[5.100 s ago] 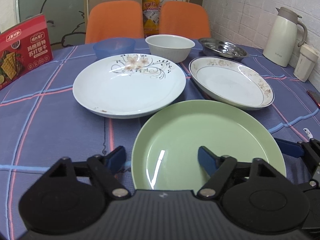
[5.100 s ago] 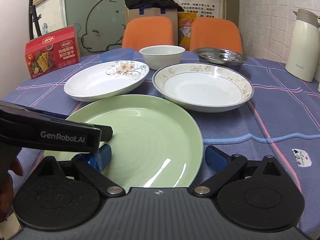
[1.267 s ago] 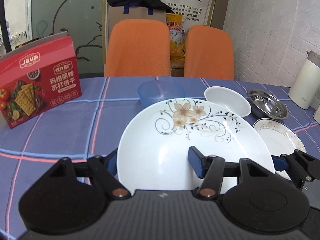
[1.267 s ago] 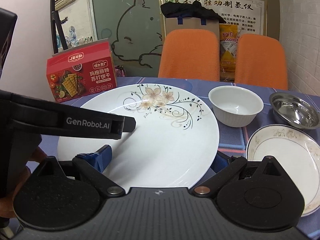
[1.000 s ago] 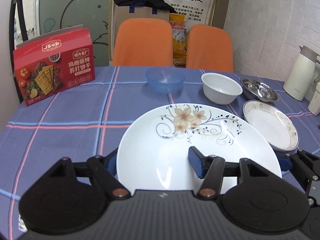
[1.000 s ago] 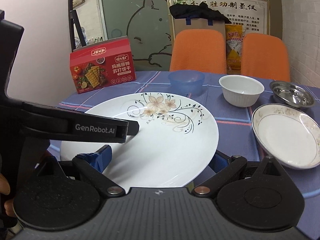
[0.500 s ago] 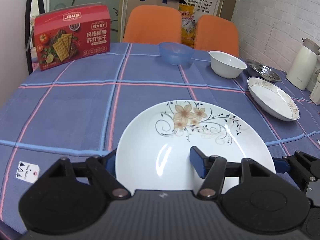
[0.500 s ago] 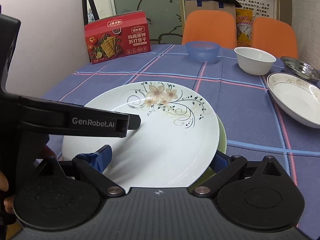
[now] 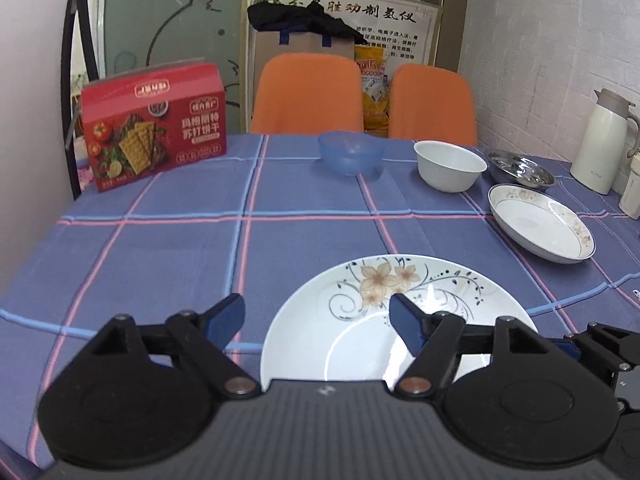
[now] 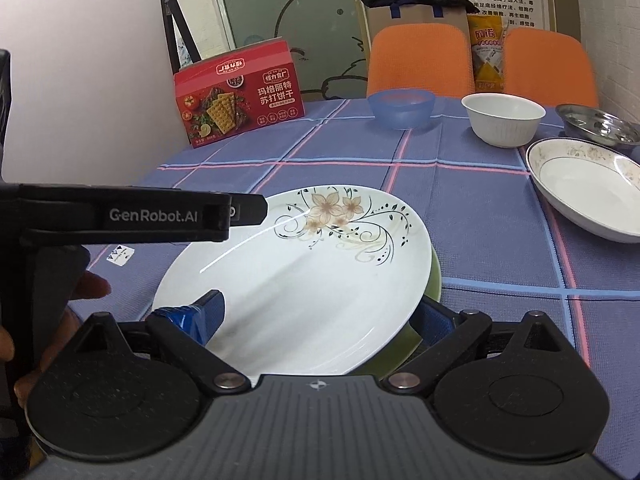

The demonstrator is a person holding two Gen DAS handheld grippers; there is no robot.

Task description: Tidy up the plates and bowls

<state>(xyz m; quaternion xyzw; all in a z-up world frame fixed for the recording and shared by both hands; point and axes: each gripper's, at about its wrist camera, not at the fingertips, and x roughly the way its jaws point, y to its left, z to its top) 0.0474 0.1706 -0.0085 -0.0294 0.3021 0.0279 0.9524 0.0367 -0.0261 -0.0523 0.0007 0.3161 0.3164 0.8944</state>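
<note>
**Flowered plate stacked on green plate at the near edge**

The worktop point(image 9: 168, 248), under a blue checked cloth, carries everything. The flowered plate point(image 10: 304, 280) is the landmark: it lies on the green plate point(image 10: 434, 280), which shows only as a rim at its right and near side. Beyond it to the right sits the gold-rimmed plate point(image 9: 540, 226), well apart. Far beyond it to the left stands the red cracker box point(image 9: 154, 124). Straight beyond it is the blue bowl point(image 9: 349, 152), with the white bowl point(image 9: 450, 165) and the steel dish point(image 9: 520, 168) further right. The left gripper point(image 9: 316, 318) has its jaws spread wide over the flowered plate's left rim, gripping nothing. The right gripper point(image 10: 320, 312) has its jaws wide apart on either side of the plate's near edge; whether they press it I cannot tell
</note>
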